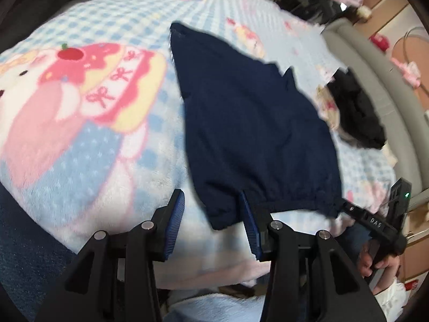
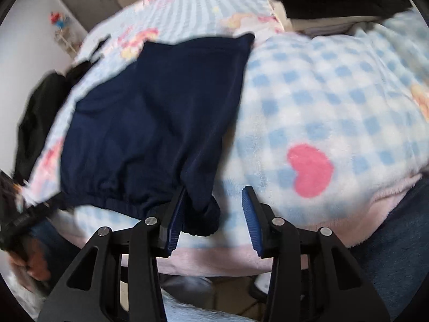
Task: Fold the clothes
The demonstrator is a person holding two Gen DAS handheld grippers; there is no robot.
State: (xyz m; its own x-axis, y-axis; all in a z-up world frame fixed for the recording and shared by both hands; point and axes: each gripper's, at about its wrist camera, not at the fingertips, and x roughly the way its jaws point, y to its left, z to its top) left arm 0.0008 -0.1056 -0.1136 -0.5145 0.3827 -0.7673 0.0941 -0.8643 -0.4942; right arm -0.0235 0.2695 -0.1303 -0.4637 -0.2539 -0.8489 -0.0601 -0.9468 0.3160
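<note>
While both sets of blue pads are standing apart, the left gripper [image 1: 211, 222] is hanging at the bottom of its view with the navy garment's [image 1: 249, 123] gathered hem drooping between its jaws, unpinched. Likewise the right gripper [image 2: 214, 220] is spread, the navy garment [image 2: 150, 123] brushing its left pad. Farther up, the checked blanket [image 2: 321, 94] is lying beneath, and dark clothes [image 1: 356, 112] are sitting at the right.
</note>
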